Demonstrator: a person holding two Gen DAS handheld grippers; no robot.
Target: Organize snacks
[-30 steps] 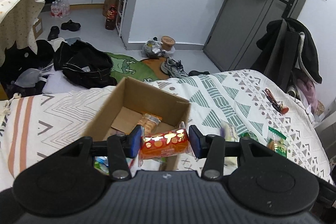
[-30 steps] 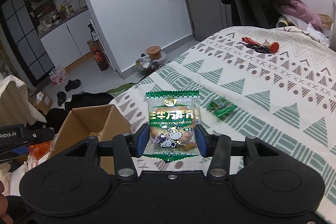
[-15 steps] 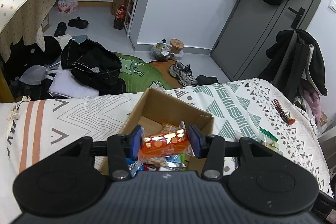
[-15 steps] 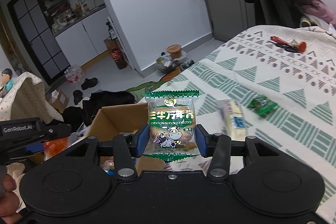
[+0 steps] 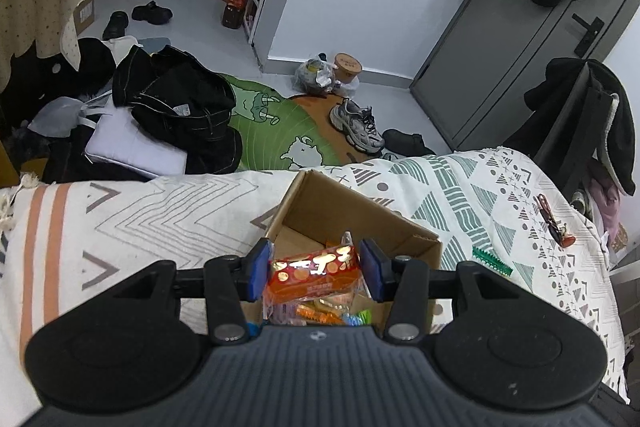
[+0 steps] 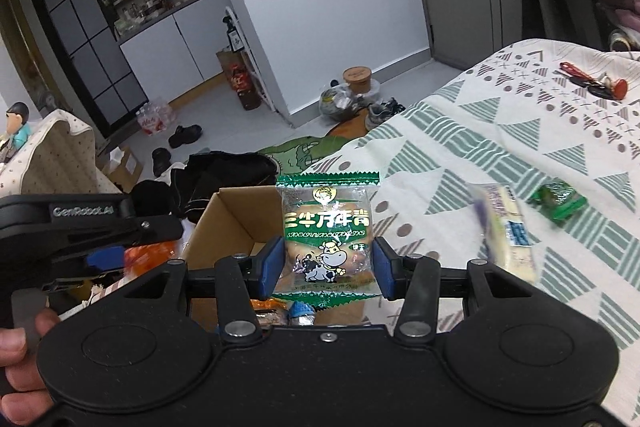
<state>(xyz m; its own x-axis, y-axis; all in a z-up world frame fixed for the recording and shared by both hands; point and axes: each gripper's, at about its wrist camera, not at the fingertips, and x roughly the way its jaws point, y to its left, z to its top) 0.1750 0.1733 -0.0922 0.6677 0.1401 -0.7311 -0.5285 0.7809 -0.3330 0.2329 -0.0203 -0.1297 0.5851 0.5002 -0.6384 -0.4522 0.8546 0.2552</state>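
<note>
An open cardboard box [image 5: 352,211] stands on the patterned bed cover and holds several snack packets [image 5: 320,313]. Over its near side my left gripper [image 5: 314,269] is shut on a red and orange snack packet [image 5: 312,273]. In the right wrist view my right gripper [image 6: 326,263] is shut on a green-edged biscuit packet with a cow picture [image 6: 328,235], held above the same box [image 6: 236,219]. The left gripper [image 6: 80,227] shows there at the left, with a hand on it. Loose on the cover lie a pale wrapped bar [image 6: 506,223] and a green candy [image 6: 560,203].
Another green-edged packet [image 5: 492,261] lies right of the box. Keys with a red tag [image 6: 592,83] rest far right on the bed. Beyond the bed edge the floor holds black clothes [image 5: 180,107], a green mat [image 5: 272,131], shoes [image 5: 356,123] and a draped chair [image 5: 588,123].
Both grippers have moved in over the box with their packets still held. The box now sits nearer and lower in both views, and the snacks inside it have come into sight.
</note>
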